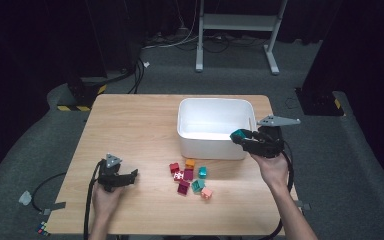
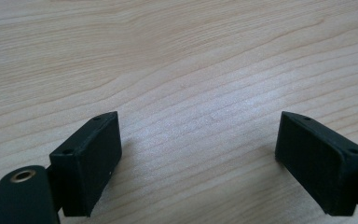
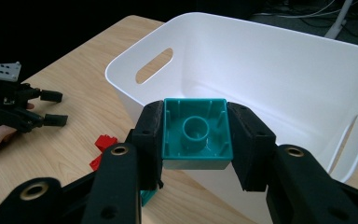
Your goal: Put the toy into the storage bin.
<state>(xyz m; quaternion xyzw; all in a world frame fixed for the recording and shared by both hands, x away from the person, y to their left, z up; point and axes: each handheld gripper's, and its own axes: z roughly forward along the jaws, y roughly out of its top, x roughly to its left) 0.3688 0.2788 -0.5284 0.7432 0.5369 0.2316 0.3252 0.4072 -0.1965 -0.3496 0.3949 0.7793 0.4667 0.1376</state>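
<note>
My right gripper (image 1: pixel 241 137) is shut on a teal block (image 1: pixel 238 134), held at the front right rim of the white bin (image 1: pixel 215 107). In the right gripper view the teal block (image 3: pixel 196 133) sits hollow side up between the jaws, in front of the white bin (image 3: pixel 279 70). My left gripper (image 1: pixel 132 175) rests low on the table's front left, jaws wide apart. In the left gripper view its fingers (image 2: pixel 91 161) frame bare wood. Several loose blocks (image 1: pixel 190 177) in red, orange, teal, magenta and pink lie in front of the bin.
The wooden table (image 1: pixel 130 125) has free surface on its left half. A red block (image 3: pixel 103 144) lies beside the bin in the right gripper view, where the left gripper (image 3: pixel 51 108) also appears farther off. A white desk frame (image 1: pixel 237 30) stands on the floor behind.
</note>
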